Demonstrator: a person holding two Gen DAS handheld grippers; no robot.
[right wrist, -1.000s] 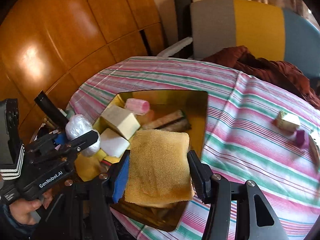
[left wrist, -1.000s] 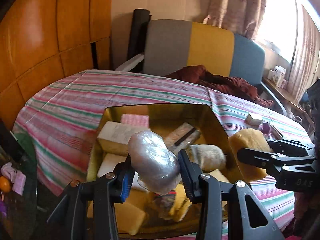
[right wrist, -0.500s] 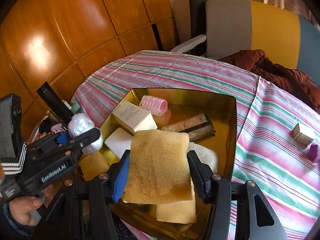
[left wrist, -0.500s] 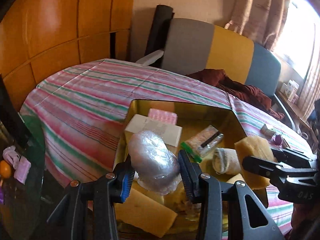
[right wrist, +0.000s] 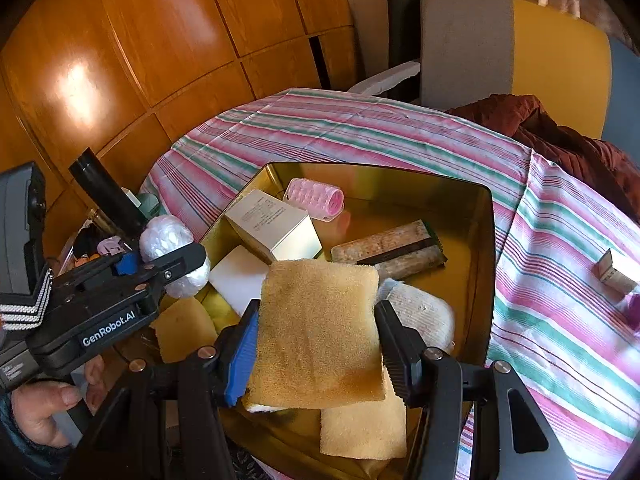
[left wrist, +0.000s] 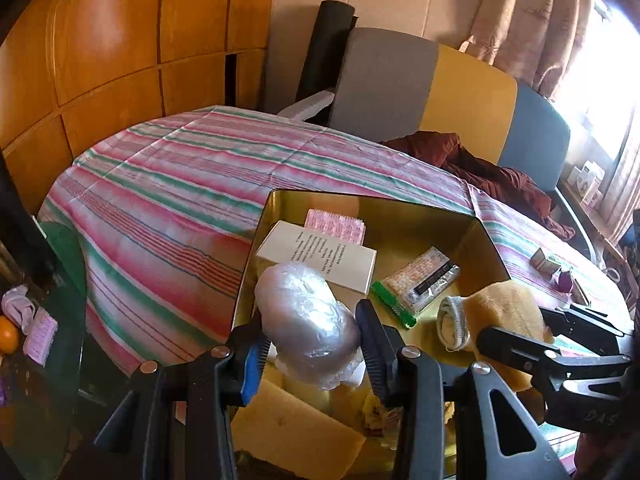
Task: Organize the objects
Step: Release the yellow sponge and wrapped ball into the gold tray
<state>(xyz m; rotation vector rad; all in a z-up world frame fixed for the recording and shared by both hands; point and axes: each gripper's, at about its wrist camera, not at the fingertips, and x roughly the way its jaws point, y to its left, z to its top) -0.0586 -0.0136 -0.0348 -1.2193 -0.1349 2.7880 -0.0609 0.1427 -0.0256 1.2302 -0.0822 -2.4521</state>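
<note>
Over the tin: both grippers hang above the near end of the gold-coloured square metal tin (right wrist: 484, 240), which sits on the pink-and-green striped tablecloth (left wrist: 168, 184).
Left gripper (left wrist: 310, 340): clenched on the clear crinkled plastic-wrapped bundle (left wrist: 306, 316); long axis runs away from the camera, along the fingers.
Right gripper (right wrist: 316, 344): clenched on the flat tan rectangular sponge (right wrist: 320, 328), pinched by its two side edges, face up.
Key relation: the tin floor lies below and ahead of both loads; the sponge hangs over the white knitted sock roll (right wrist: 420, 312) and a second tan sponge (right wrist: 360, 428).
Free floor: the right far part of the tin, beyond the patterned sachet (right wrist: 388, 248), looks barest.
Nearer hand: the right gripper sits closer to that bare part; the left is at the tin's left edge, near the white printed carton (left wrist: 316, 256).
Judgement: lowering comes before release.
</note>
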